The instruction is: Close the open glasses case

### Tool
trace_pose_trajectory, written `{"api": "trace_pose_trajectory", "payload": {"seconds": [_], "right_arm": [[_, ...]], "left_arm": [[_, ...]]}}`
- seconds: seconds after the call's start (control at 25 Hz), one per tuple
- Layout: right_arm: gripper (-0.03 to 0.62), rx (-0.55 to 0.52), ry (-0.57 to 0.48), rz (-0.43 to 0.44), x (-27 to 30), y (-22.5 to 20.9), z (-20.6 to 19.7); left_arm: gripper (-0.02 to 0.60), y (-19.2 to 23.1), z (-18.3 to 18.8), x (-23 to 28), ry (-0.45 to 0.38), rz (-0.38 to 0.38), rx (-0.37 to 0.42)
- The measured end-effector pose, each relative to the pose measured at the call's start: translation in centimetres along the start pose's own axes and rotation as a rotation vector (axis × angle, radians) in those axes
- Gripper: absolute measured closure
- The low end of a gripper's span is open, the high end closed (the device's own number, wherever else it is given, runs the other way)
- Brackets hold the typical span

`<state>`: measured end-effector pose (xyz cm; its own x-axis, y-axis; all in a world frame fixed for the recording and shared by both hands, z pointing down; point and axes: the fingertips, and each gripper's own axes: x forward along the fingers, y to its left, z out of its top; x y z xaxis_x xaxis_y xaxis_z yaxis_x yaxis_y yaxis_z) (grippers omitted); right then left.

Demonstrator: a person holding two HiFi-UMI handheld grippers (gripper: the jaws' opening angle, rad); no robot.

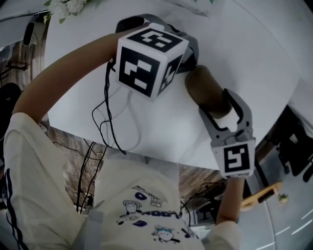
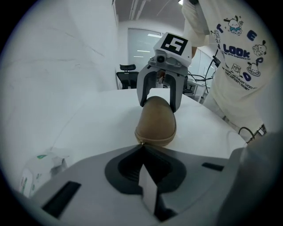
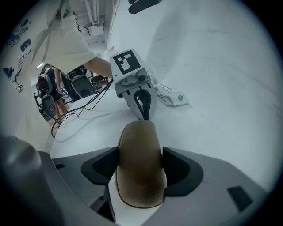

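Note:
A brown glasses case (image 1: 208,90) lies on the white table (image 1: 254,58) with its lid down; a thin seam runs round its near end (image 2: 155,140) in the left gripper view. My right gripper (image 3: 140,165) straddles one end of the case (image 3: 139,150), its pads pressed on both long sides. The left gripper (image 2: 142,146) is shut, its joined tips touching the opposite end of the case. Seen from the right gripper view, the left gripper (image 3: 144,115) points down at the case's far tip. The right gripper (image 1: 220,114) sits near the table's front edge.
A small white packet (image 3: 172,96) lies on the table behind the left gripper. Black cables (image 1: 110,122) trail over the table's near edge at the left. White flowers (image 1: 66,7) stand at the far left corner. An office chair (image 2: 126,75) stands beyond the table.

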<state>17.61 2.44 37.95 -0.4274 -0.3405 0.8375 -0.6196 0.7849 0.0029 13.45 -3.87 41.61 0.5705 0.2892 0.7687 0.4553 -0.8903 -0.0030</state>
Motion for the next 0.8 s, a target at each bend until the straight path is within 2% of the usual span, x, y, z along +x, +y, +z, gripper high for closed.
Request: {"api": "trace_pose_trajectory", "payload": {"seconds": [0.12,0.4,0.64,0.8], "right_arm": [[0.300,0.026,0.018,-0.017,0.2,-0.1,-0.1],[0.292,0.084,0.030,-0.023,0.3,-0.2,-0.4],[0.290,0.116,0.051,-0.030,0.1,-0.4,-0.6],[0.290,0.169,0.035,-0.049,0.0,0.0,-0.4]], "left_arm": [[0.581,-0.2,-0.2,-0.1,0.020,0.018,-0.006],[0.581,-3.6,-0.4,-0.5,0.062,-0.036,0.013],[0.581,-4.9,0.3,-0.3,0.074,0.055,-0.073],[0.581,-6.6,1.8,0.5,0.019,0.089,-0.160]]}}
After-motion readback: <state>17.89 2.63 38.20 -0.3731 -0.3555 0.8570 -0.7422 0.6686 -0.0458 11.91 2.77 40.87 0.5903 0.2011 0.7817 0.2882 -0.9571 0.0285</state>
